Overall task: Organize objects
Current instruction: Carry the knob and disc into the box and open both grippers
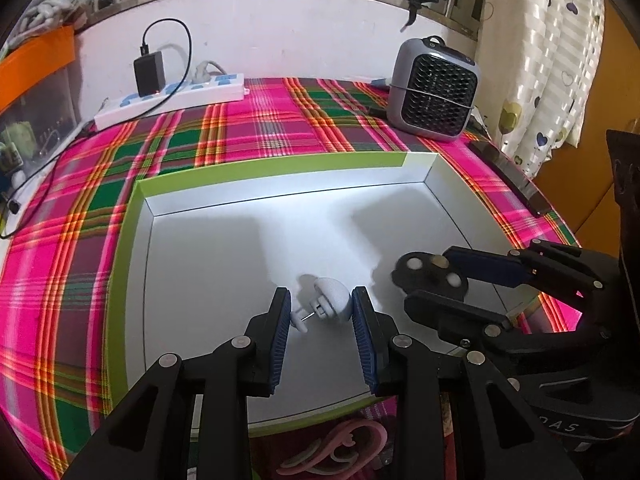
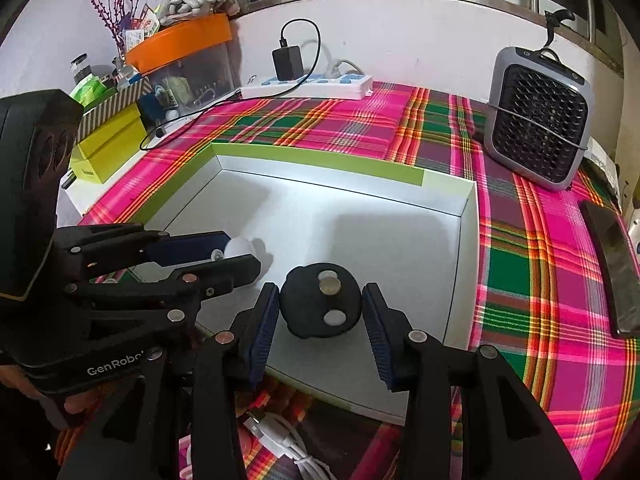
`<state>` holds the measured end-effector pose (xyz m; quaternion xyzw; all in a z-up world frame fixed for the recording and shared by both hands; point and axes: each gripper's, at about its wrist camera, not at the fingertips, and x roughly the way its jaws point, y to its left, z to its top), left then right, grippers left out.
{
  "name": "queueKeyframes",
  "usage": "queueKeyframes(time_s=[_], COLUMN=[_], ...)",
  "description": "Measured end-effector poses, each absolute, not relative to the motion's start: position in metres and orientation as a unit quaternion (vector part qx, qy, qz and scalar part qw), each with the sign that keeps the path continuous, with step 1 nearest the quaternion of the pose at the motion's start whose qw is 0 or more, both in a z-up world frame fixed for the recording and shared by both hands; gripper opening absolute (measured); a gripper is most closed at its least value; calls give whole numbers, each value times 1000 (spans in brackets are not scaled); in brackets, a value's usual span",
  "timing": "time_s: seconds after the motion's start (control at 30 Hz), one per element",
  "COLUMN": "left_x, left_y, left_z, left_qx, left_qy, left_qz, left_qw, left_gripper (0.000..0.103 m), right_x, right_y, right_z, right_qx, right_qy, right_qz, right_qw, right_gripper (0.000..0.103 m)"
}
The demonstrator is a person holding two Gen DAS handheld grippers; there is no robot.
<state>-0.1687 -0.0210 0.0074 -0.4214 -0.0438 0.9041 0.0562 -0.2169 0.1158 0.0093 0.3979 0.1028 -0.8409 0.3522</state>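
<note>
- My left gripper stands released around the white knob, long axis crosswise.
- My right gripper brackets the black disc, untouched, in the tray.

Left gripper angled downward, jaws parted. Right gripper alongside to its right, angled downward, jaws parted wider.

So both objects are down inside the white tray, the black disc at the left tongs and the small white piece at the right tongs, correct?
Sides are swapped. The black disc sits between the right tongs, per the right wrist view; the small white piece is at the left tongs. Both lie in the white tray.
</note>
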Motion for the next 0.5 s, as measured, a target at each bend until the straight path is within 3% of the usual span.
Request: queueKeyframes(time_s=[0.5], left_x=[-146], left_y=[-24], left_z=[29], left_qx=[-394], left_qy=[-54], left_qz=[916], left_qw=[49], left_gripper=[30], right_x=[-194], right_y=[127], right_z=[31], right_qx=[372], right_qy=[102], right_qz=[-852], right_qw=[353], right_gripper=[47])
